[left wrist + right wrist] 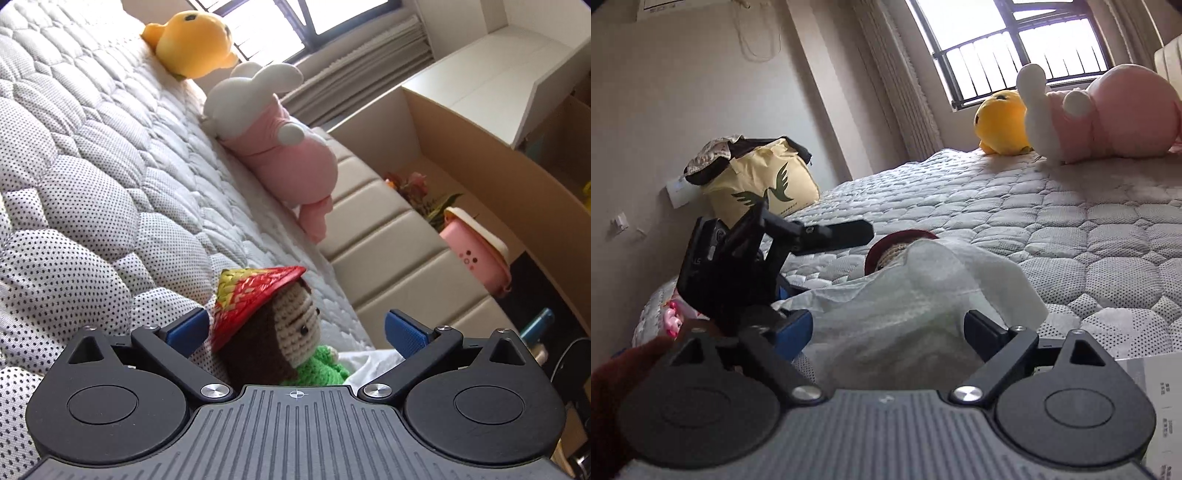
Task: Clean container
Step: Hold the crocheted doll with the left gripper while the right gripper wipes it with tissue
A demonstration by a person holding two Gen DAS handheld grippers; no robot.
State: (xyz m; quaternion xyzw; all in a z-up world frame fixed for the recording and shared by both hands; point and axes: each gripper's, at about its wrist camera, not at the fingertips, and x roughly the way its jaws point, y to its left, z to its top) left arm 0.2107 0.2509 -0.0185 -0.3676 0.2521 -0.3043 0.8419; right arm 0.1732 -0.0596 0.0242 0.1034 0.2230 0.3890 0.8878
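A crochet doll (280, 332) with a red straw hat and green clothes lies on the quilted bed (92, 147). My left gripper (295, 330) is open, its blue fingers set wide on either side of the doll's head, with a gap on the right side. In the right wrist view a crumpled white cloth (905, 306) drapes over the doll, leaving only the hat top (901, 240) showing. My right gripper (888, 330) is open, with the cloth bulging between its fingers and touching both. The left gripper's black body (738, 266) stands just left of the cloth.
A yellow plush (1001, 122) and a pink-and-white rabbit plush (1100, 118) lie farther up the bed by the window. A yellow bag (761, 181) leans against the wall. Beside the bed are a padded beige headboard (388, 240), shelves and a pink box (476, 251).
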